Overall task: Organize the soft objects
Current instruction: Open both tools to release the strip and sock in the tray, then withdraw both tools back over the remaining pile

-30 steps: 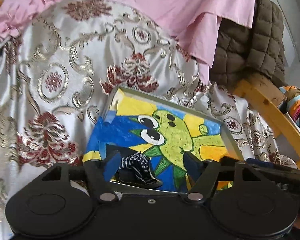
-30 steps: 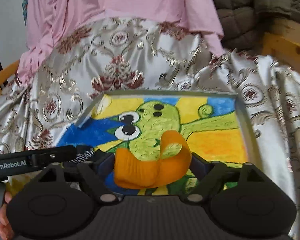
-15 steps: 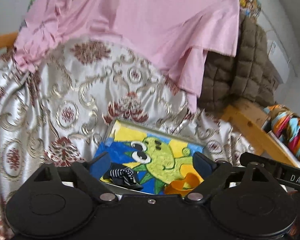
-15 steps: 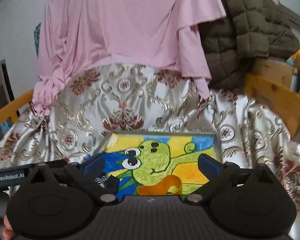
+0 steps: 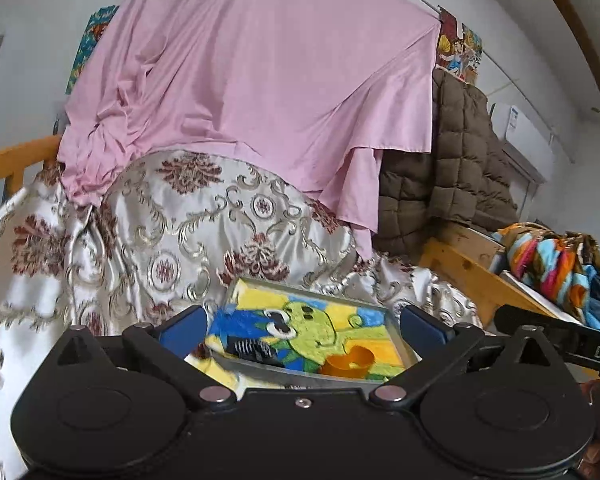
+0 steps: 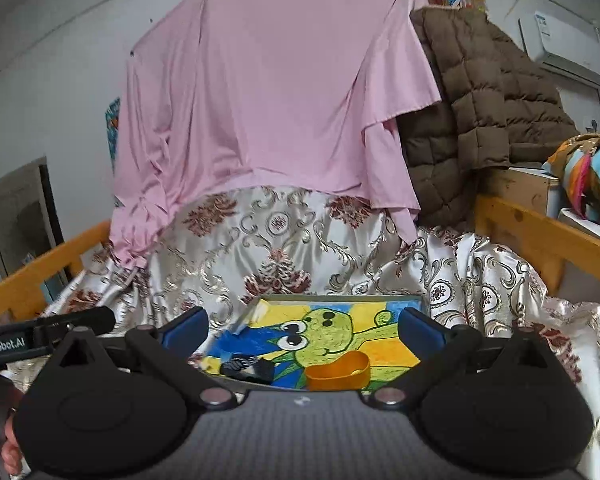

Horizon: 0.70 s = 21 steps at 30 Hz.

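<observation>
Two soft things are lying in the painted tray (image 6: 342,299), which is resting on the flowery cloth (image 6: 284,240) of the bed. The orange band (image 6: 338,370) is sitting at about 5 o'clock in the tray, and the black striped sock (image 6: 246,366) is lying just beside it at about 7 o'clock, both near the front edge. The left hand-held gripper (image 5: 302,324) is being spread wider at this moment, with nothing between its jaws. The right hand-held gripper (image 6: 302,324) is being held wide apart, and nothing is being carried in it either. It looks as if the putting-down step is being finished, since both things are lying free in the tray. For the next move, another soft thing is probably being called for. The bright scarf (image 5: 548,264) at 3 o'clock could be one, but which thing is meant cannot be told. The tray should not be bumped.
</observation>
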Motion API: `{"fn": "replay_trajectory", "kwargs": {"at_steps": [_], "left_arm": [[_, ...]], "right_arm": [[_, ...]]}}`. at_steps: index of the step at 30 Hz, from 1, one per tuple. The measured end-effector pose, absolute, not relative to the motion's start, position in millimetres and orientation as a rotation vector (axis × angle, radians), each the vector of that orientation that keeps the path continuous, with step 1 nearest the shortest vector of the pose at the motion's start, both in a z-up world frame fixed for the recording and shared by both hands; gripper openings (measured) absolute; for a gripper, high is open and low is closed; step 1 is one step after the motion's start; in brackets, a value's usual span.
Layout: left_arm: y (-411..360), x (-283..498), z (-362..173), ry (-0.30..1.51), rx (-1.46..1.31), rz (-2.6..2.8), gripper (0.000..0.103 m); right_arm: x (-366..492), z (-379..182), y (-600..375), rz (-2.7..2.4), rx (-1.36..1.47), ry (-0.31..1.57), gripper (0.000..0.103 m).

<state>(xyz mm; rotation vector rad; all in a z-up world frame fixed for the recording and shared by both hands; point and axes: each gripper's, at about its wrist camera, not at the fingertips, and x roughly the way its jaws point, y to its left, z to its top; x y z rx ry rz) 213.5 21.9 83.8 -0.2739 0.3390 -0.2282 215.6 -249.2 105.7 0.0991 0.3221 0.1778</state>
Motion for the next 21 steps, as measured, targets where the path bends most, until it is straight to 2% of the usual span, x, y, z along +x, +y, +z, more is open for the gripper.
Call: {"fn": "replay_trajectory", "kwargs": {"at_steps": [8,21], "left_arm": [[33,160,69,0.359,-0.259,-0.199,0.102],[35,104,45,0.461,-0.193,-0.171,0.102]], "right_arm": [[145,90,-250,0.179,0.126,0.239,0.103],[79,46,-246,0.13,0.144,0.268,0.103]]}}
